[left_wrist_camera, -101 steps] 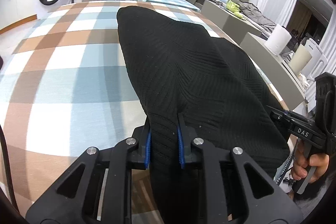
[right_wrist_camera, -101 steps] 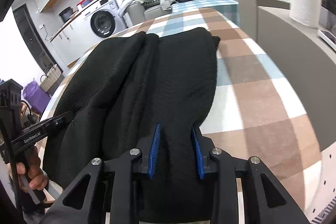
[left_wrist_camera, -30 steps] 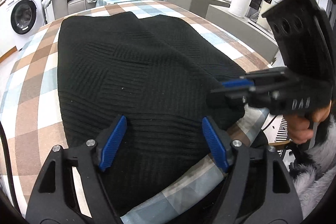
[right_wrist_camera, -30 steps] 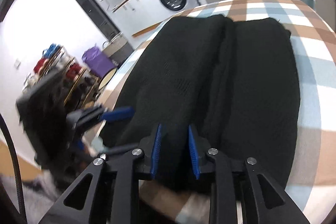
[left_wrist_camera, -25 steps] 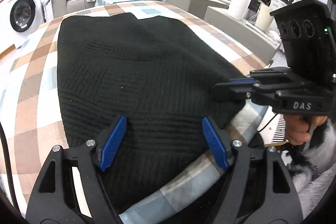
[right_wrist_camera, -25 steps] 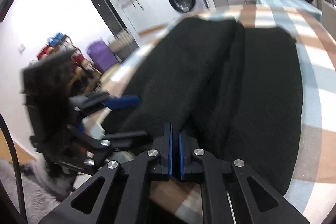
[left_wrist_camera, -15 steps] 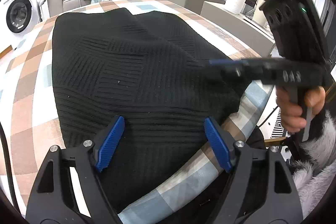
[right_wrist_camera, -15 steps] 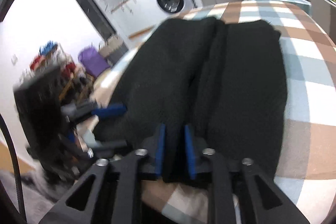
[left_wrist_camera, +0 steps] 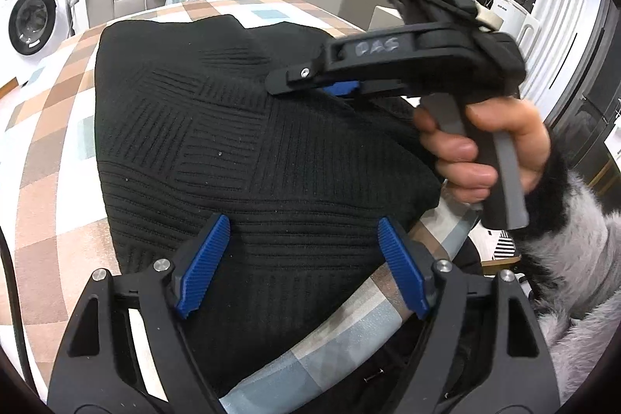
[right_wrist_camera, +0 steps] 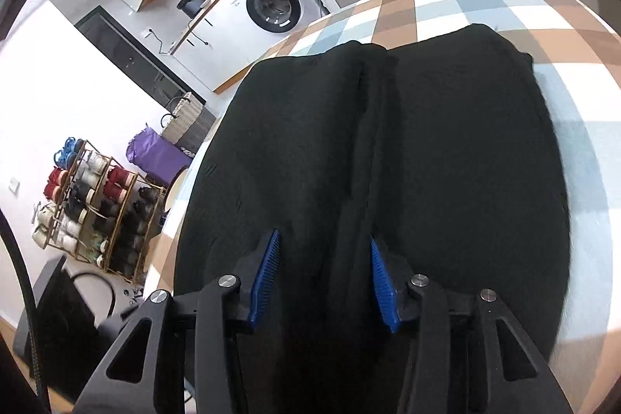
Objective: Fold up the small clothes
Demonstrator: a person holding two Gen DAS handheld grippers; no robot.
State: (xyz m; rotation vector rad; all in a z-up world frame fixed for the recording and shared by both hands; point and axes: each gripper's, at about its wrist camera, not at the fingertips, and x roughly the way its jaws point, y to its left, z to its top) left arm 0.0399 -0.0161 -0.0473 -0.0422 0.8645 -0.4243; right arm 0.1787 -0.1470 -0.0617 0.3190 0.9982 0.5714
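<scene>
One black knitted garment (left_wrist_camera: 240, 142) on one checked table (left_wrist_camera: 46, 127); two grippers, left gripper (left_wrist_camera: 302, 266) and right gripper (right_wrist_camera: 324, 278); one hand (left_wrist_camera: 485, 146); one washing machine (right_wrist_camera: 275, 2); one shoe rack (right_wrist_camera: 93, 208).

Both views look steeply down from close above the near edge of the checked table (left_wrist_camera: 46, 111), each along its own blue-padded fingers at the bottom of the frame. Both share the black knit garment (left_wrist_camera: 217, 127) filling the centre and the washing machine (right_wrist_camera: 273, 6) in the far upper left. The left wrist view also takes in the right gripper (left_wrist_camera: 306, 82), crossing its upper right.
</scene>
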